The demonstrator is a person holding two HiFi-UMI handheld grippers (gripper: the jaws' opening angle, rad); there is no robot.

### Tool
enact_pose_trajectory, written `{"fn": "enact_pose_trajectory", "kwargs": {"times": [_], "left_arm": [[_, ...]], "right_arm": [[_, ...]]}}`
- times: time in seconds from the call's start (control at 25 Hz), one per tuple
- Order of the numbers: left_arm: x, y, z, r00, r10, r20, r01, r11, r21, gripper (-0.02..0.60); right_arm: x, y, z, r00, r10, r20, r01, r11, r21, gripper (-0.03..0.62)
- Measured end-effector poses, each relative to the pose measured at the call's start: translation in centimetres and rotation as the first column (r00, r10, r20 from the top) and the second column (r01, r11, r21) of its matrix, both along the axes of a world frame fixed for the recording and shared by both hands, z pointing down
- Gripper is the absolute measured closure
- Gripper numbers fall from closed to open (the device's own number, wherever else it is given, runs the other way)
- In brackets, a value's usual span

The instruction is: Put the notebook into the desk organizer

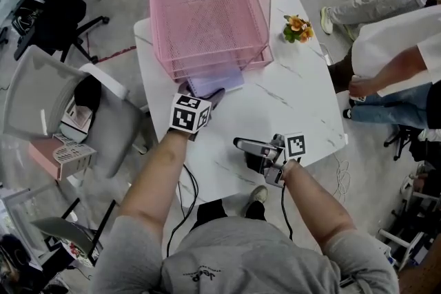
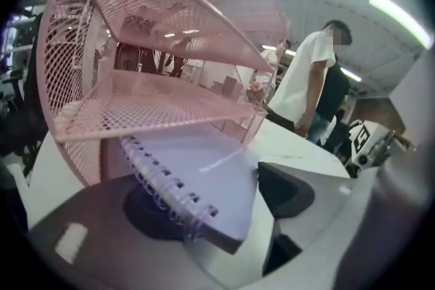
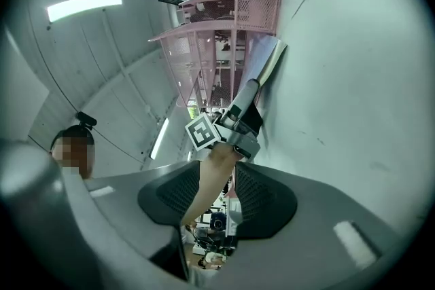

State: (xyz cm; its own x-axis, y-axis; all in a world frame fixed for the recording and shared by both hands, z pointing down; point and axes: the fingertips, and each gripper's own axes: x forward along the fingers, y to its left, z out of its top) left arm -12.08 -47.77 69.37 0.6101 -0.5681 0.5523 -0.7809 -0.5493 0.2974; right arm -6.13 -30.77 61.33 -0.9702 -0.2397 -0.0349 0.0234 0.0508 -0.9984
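A pink mesh desk organizer (image 1: 207,7) with stacked tiers stands at the far side of the white table (image 1: 296,107). A lavender spiral notebook (image 1: 215,82) lies partly inside its bottom tier, with the near end sticking out. In the left gripper view, the notebook (image 2: 204,176) lies between the wide-open jaws of my left gripper (image 2: 217,204). It rests over one pad, and the other pad (image 2: 285,190) stands clear of it. My right gripper (image 1: 242,144) hovers near the table's front edge, pointing left. Its jaws are partly open with nothing between them.
A small bunch of orange flowers (image 1: 298,28) sits at the table's far right. A grey chair (image 1: 48,100) with a small pink tray (image 1: 58,155) stands to the left. People (image 1: 386,58) stand close to the table's right side.
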Motion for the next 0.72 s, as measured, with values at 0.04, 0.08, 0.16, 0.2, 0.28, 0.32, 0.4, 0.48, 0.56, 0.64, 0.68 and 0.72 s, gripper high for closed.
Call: {"fn": "enact_pose_trajectory", "kwargs": {"times": [0.04, 0.08, 0.16, 0.2, 0.28, 0.32, 0.4, 0.48, 0.56, 0.64, 0.68, 0.72], "left_arm": [[-0.2, 0.0, 0.3, 0.999, -0.001, 0.036, 0.001, 1.0, -0.003, 0.192], [-0.3, -0.1, 0.6, 0.998, -0.003, 0.068, 0.003, 1.0, -0.002, 0.193], [-0.4, -0.3, 0.4, 0.993, -0.008, 0.114, 0.006, 1.0, 0.013, 0.193], [-0.4, -0.4, 0.0, 0.992, -0.009, 0.127, 0.006, 1.0, 0.024, 0.193], [-0.4, -0.7, -0.4, 0.99, -0.01, 0.142, 0.005, 0.999, 0.039, 0.192], [-0.4, -0.7, -0.4, 0.989, -0.01, 0.149, 0.004, 0.999, 0.042, 0.192], [-0.6, -0.8, -0.2, 0.987, -0.019, 0.159, 0.012, 0.999, 0.045, 0.19], [-1.1, -1.0, -0.1, 0.986, -0.047, 0.159, 0.04, 0.998, 0.05, 0.183], [-2.1, -1.5, 0.1, 0.986, -0.084, 0.146, 0.077, 0.996, 0.051, 0.179], [-3.0, -1.6, 0.1, 0.986, -0.096, 0.136, 0.091, 0.995, 0.04, 0.169], [-3.3, -1.5, 0.1, 0.985, -0.093, 0.145, 0.089, 0.995, 0.04, 0.166], [-3.6, -1.3, 0.1, 0.982, -0.093, 0.163, 0.086, 0.995, 0.045, 0.159]], "right_arm": [[0.0, 0.0, -0.1, 1.0, 0.003, 0.001, -0.003, 1.0, 0.0, 0.433], [0.0, 0.0, -0.2, 1.0, 0.005, 0.003, -0.005, 1.0, 0.001, 0.433], [0.0, 0.1, -0.3, 1.0, 0.008, 0.007, -0.008, 1.0, 0.0, 0.433], [0.0, 0.2, -0.4, 1.0, 0.009, 0.009, -0.009, 1.0, -0.002, 0.433], [-0.1, 0.5, -0.5, 1.0, 0.01, 0.014, -0.01, 1.0, -0.006, 0.433], [-0.2, 0.6, -0.6, 1.0, 0.01, 0.017, -0.01, 1.0, -0.006, 0.433], [-0.2, 0.7, -0.7, 1.0, 0.011, 0.02, -0.011, 1.0, -0.004, 0.433], [-0.1, 0.8, -0.7, 1.0, 0.015, 0.021, -0.015, 1.0, -0.006, 0.433], [-0.1, 1.0, -0.8, 1.0, 0.019, 0.025, -0.019, 1.0, -0.009, 0.433], [-0.1, 1.2, -0.8, 0.999, 0.021, 0.025, -0.02, 1.0, -0.01, 0.433], [0.0, 1.3, -0.7, 0.999, 0.022, 0.025, -0.021, 1.0, -0.011, 0.433], [0.0, 1.3, -0.7, 0.999, 0.023, 0.024, -0.023, 1.0, -0.013, 0.433]]}}
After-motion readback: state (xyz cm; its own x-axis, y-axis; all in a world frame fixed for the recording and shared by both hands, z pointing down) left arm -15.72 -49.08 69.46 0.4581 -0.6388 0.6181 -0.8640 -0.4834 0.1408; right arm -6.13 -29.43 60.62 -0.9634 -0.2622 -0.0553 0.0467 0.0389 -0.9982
